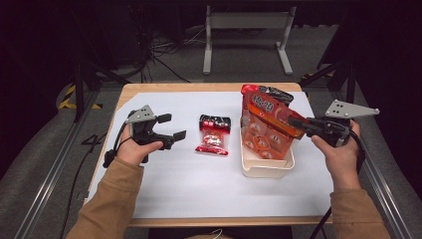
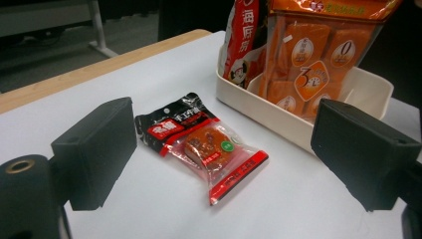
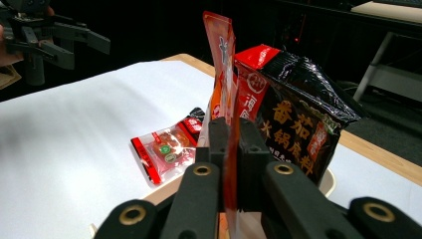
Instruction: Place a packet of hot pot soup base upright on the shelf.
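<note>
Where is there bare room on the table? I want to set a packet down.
Bare white sheet runs along the near edge, and behind the small snack packet. It is crowded around the cream bin, with the orange bag and right gripper.

Red sachet (image 2: 201, 144) between parted jaws, cream tray (image 2: 278, 117) beyond

Wooden table (image 1: 209, 86), white sheet (image 1: 199, 184), red sachet (image 1: 214, 135), cream tray (image 1: 263, 167)

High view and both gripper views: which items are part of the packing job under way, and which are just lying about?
In the job:
- orange snack bag, clamped in the right tongs
- cream bin
- black-and-red sauce bag, standing in the bin
- small red sachet, flat on the table before the open left tongs

Lying about:
- metal stand and cables on the floor
</note>
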A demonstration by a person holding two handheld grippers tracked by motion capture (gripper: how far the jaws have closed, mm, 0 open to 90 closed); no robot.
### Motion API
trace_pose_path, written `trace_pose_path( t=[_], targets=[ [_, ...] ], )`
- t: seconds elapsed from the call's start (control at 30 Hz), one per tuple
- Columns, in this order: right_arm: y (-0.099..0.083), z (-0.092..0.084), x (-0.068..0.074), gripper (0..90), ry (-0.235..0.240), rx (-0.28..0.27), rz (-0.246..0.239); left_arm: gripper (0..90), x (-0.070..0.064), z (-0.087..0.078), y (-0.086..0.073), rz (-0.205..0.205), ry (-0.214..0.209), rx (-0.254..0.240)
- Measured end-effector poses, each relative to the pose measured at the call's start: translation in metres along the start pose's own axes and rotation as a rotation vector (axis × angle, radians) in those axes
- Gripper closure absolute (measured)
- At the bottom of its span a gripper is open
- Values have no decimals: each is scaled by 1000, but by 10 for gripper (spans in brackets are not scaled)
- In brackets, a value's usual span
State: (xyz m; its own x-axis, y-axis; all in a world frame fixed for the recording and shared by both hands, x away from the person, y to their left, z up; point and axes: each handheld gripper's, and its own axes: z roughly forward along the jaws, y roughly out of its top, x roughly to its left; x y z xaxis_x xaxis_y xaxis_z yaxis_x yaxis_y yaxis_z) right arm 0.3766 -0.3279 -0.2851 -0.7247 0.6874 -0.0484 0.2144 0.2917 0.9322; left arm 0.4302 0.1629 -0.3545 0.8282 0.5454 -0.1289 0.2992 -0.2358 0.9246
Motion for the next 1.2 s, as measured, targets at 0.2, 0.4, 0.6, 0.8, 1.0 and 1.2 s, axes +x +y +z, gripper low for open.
trace_pose_path(
  t=[0.2, 0.4, 0.6, 0.8, 1.0, 1.2],
  targets=[
    [1, -10, 1, 696, -21, -37, 28, 123, 0, 2, 2, 2, -2, 6],
    [-1, -33, 0, 560, -68, -64, 71, 138, -2, 5, 5, 12, -15, 20],
    [-11, -53, -1, 477, -109, -55, 74, 141, -2, 9, 9, 22, -15, 27],
    [-23, -62, -3, 435, -142, -50, 99, 153, 1, 13, 10, 16, -23, 31],
    [-39, -61, -2, 406, -195, 8, 102, 183, 7, 26, 11, 16, -16, 43],
    [-54, -55, -1, 426, -198, 27, 110, 331, 17, 40, 19, -3, -15, 55]
  ],
)
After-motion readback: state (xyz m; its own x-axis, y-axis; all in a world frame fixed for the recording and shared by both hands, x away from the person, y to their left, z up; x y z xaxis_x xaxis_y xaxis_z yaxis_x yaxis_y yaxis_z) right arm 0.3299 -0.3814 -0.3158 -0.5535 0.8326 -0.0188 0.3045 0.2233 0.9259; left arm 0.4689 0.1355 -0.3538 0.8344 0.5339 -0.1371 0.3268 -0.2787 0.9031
